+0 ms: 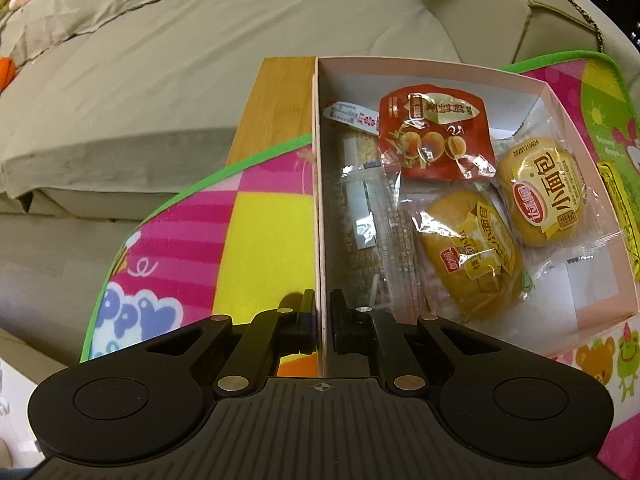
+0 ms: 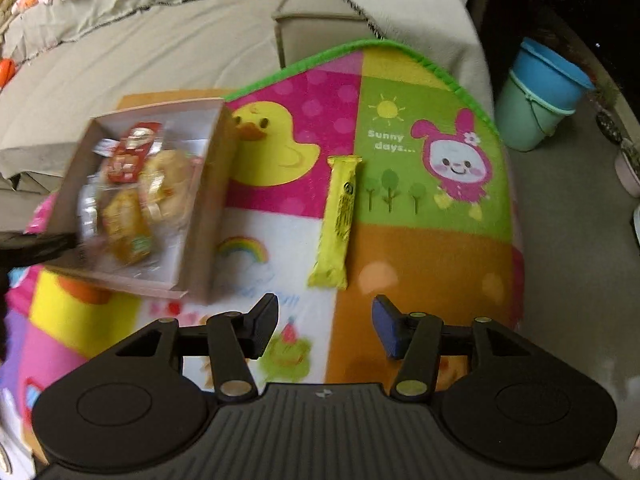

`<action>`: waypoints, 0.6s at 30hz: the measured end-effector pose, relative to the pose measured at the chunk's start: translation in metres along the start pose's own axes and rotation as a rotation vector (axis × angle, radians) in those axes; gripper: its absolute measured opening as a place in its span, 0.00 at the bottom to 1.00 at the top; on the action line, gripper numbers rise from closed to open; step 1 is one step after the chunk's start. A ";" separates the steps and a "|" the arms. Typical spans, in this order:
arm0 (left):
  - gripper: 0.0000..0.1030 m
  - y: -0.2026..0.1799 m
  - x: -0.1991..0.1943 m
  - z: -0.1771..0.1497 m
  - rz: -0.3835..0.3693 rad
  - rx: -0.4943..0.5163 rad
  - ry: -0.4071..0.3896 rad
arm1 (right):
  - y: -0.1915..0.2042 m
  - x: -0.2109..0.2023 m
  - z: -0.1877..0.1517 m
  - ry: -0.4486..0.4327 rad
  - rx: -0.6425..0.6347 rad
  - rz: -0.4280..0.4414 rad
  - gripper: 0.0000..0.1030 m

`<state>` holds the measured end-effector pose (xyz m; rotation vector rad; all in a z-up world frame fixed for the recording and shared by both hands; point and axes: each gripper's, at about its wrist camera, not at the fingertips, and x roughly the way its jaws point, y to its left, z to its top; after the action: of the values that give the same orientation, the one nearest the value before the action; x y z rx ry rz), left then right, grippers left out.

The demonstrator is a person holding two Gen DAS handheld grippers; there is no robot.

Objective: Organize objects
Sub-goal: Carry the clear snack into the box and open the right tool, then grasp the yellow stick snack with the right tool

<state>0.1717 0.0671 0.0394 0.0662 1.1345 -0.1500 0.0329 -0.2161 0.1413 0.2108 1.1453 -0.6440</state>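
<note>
A pink cardboard box [image 1: 420,65] sits on a colourful cartoon mat [image 1: 256,232]. It holds a red snack packet [image 1: 432,136], two yellow small-bread packets [image 1: 542,196] and clear-wrapped snacks [image 1: 360,200]. My left gripper [image 1: 322,320] is shut on the box's left wall, one finger on each side. In the right wrist view the box [image 2: 208,208] is at left. A long yellow snack bar [image 2: 338,220] lies on the mat [image 2: 420,264] just ahead of my right gripper [image 2: 325,330], which is open and empty. The bar also shows in the left wrist view [image 1: 624,208] outside the box.
A beige sofa with a rumpled cover [image 1: 180,60] lies behind the mat. A wooden board [image 1: 276,104] shows under the mat's far edge. Stacked blue and green buckets [image 2: 540,96] stand on the floor to the right.
</note>
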 end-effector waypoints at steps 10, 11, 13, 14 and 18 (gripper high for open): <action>0.08 -0.006 0.001 0.013 0.011 0.032 -0.036 | 0.011 0.107 0.061 0.032 -0.052 -0.046 0.50; 0.09 -0.007 -0.001 0.012 0.016 0.046 -0.034 | 0.011 0.115 0.062 0.050 -0.042 -0.041 0.47; 0.09 -0.007 -0.006 0.006 0.014 0.052 -0.028 | 0.012 0.119 0.060 0.051 -0.027 -0.040 0.42; 0.09 -0.006 -0.007 0.003 0.012 0.051 -0.023 | 0.013 0.117 0.058 0.050 -0.030 -0.037 0.32; 0.07 -0.006 -0.003 -0.006 0.000 0.042 0.012 | 0.022 0.109 0.047 0.077 -0.037 -0.030 0.20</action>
<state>0.1642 0.0620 0.0398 0.1050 1.1435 -0.1737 0.1097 -0.2608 0.0599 0.1882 1.2358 -0.6450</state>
